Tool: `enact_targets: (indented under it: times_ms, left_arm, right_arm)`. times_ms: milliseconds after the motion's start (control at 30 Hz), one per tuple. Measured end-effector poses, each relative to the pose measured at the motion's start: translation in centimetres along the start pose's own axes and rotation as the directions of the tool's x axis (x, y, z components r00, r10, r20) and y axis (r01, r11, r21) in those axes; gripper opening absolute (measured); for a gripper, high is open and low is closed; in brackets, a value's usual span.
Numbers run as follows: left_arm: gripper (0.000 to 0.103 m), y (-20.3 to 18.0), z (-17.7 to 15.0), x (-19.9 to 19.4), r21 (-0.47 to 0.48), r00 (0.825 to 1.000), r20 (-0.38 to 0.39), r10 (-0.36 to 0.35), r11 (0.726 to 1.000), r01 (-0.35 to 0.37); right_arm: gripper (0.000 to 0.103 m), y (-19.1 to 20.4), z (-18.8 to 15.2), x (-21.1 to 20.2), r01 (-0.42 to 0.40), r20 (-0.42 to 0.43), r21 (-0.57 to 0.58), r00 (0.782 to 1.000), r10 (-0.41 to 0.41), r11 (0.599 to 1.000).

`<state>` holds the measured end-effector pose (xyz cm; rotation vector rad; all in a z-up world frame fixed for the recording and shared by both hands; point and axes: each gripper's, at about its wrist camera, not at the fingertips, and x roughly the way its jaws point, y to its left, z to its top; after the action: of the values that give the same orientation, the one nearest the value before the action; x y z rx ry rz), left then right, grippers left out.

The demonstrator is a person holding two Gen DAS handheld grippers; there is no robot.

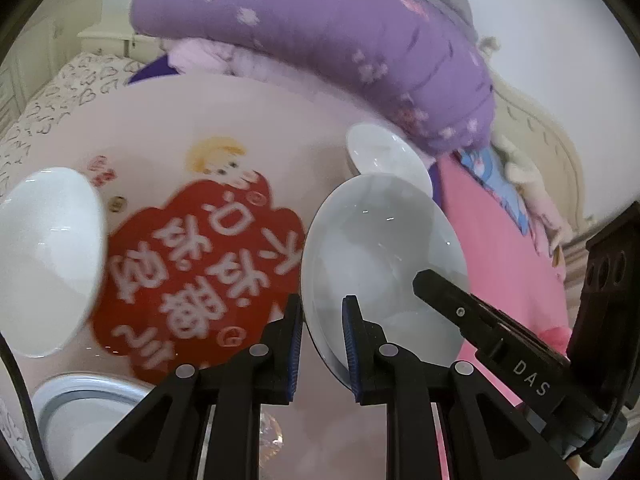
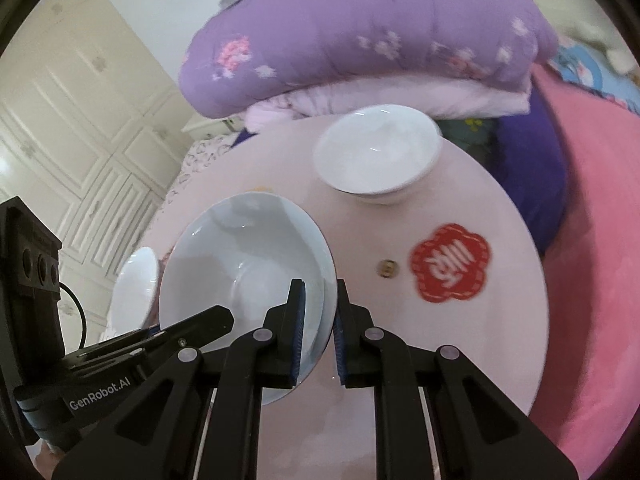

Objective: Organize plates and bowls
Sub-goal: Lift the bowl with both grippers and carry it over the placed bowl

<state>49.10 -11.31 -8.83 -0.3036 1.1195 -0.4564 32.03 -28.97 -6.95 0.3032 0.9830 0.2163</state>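
A pale blue-white deep plate (image 1: 380, 256) is held tilted above the round pink table (image 1: 248, 120) by both grippers. My left gripper (image 1: 322, 336) straddles its left rim, jaws a little apart around the edge. My right gripper (image 2: 320, 316) is shut on the opposite rim of the same plate (image 2: 240, 264); its black body also shows in the left wrist view (image 1: 500, 332). A white bowl (image 2: 374, 152) stands upright at the far side of the table, also behind the plate in the left wrist view (image 1: 384, 156). Another white bowl (image 1: 48, 260) sits at the left.
A red sticker with white characters (image 1: 200, 276) lies on the tabletop, and a smaller red one (image 2: 450, 262) to the right. A folded purple floral quilt (image 2: 360, 36) is piled behind the table. A pink cushion (image 2: 592, 240) lies to the right. A white round container (image 1: 88, 412) sits bottom left.
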Motion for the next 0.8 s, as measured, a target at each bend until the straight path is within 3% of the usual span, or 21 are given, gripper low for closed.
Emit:
enact_targets:
  times_ms: [433,800]
  left_arm:
    - [0.016,7.4,-1.2,-11.7,-0.08,0.99,0.13,0.06,0.996,-0.05]
    - [0.016,11.3,-3.9,-17.0,-0.138,0.978,0.178,0.109,0.987,-0.085]
  right_arm:
    - [0.013,11.7,1.2,0.6,-0.071,-0.002,-0.172,0.997,0.072,0.983]
    - [0.013,17.3,1.2,2.8,-0.126,-0.043,-0.236,0.992,0.119,0.964]
